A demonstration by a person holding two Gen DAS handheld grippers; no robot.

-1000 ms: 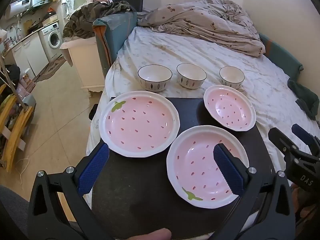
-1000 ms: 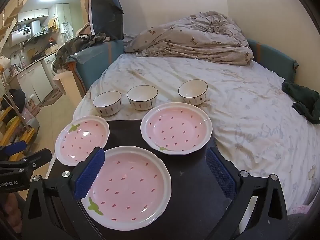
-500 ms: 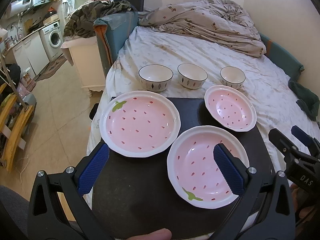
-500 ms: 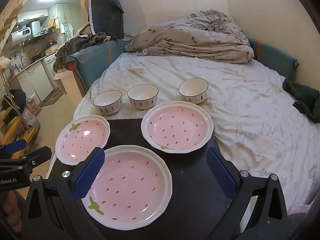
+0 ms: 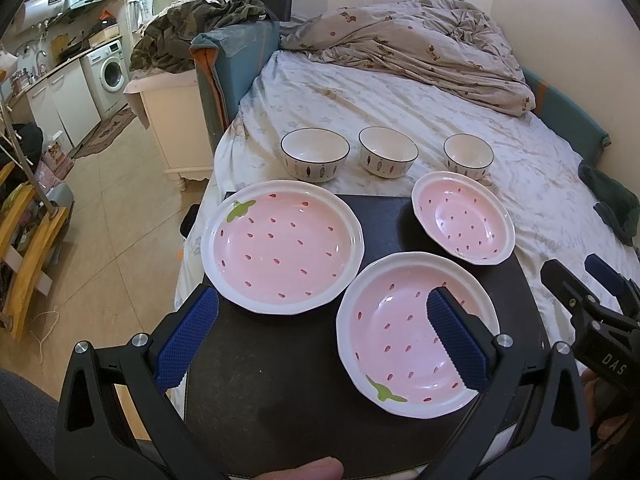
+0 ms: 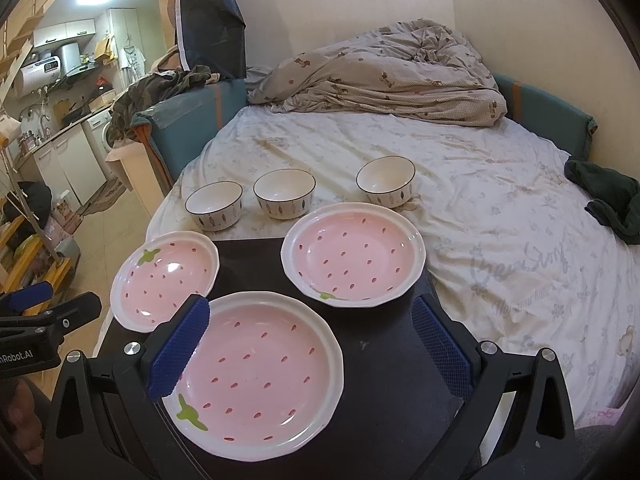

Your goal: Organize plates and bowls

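Three pink strawberry plates lie on a black board (image 5: 280, 360) at the bed's edge: a left plate (image 5: 282, 248), a near plate (image 5: 416, 336) and a far right plate (image 5: 464, 216). Behind them, three white bowls (image 5: 314, 154) (image 5: 388, 156) (image 5: 468, 156) stand in a row on the sheet. My left gripper (image 5: 320, 304) hovers open over the board's near side, its right finger above the near plate. My right gripper (image 6: 310, 312) is open too, straddling the near plate (image 6: 256, 372), with the far right plate (image 6: 352, 254) just ahead. Nothing is held.
A rumpled duvet (image 6: 380, 76) lies at the back of the bed and a dark green cloth (image 6: 608, 200) at its right. A blue padded bed end with clothes (image 5: 224, 48) stands left. Beyond the board's left edge the floor (image 5: 120, 240) drops away. A thumb (image 5: 304, 470) shows at the bottom.
Almost nothing differs. Both grippers stay open and nearly still, and the plates and bowls have not moved.
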